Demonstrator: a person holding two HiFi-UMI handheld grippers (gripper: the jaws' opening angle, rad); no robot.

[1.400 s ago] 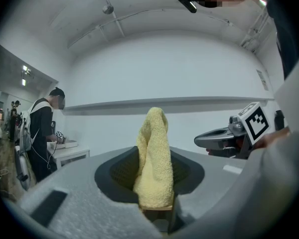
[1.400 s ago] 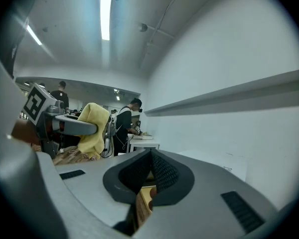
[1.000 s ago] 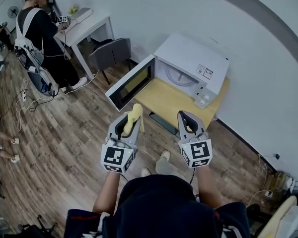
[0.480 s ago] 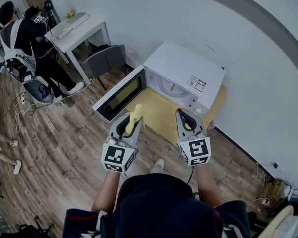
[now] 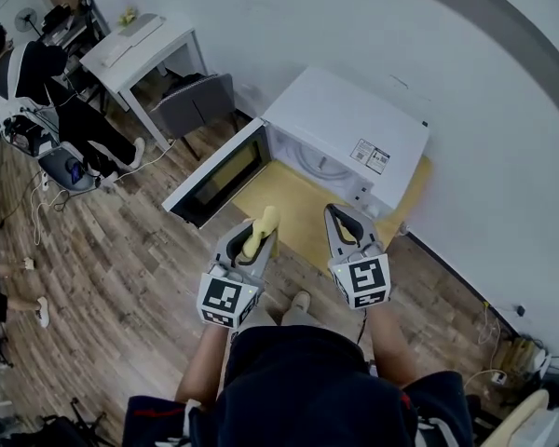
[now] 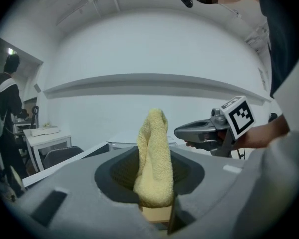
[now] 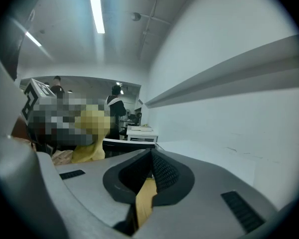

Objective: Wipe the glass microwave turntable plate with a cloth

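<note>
A white microwave (image 5: 349,128) stands on a low yellow table (image 5: 298,208) against the wall, its door (image 5: 214,177) swung open to the left. The glass turntable plate (image 5: 320,164) shows faintly inside the cavity. My left gripper (image 5: 264,234) is shut on a yellow cloth (image 5: 263,224), which stands up between its pads (image 6: 153,153). My right gripper (image 5: 335,216) is shut with nothing in it (image 7: 150,154). Both hover side by side in front of the table's near edge, short of the microwave. The right gripper (image 6: 209,132) also shows in the left gripper view.
A white desk (image 5: 140,43) and a grey chair (image 5: 200,102) stand at the upper left, with a person (image 5: 37,77) bent over beside them. Cables (image 5: 47,189) lie on the wooden floor. The wall runs right behind the microwave.
Both grippers have come closer to the open microwave, which now sits larger and nearer in the head view. The cloth stays clamped in the left one. The person by the desk has bent down.
</note>
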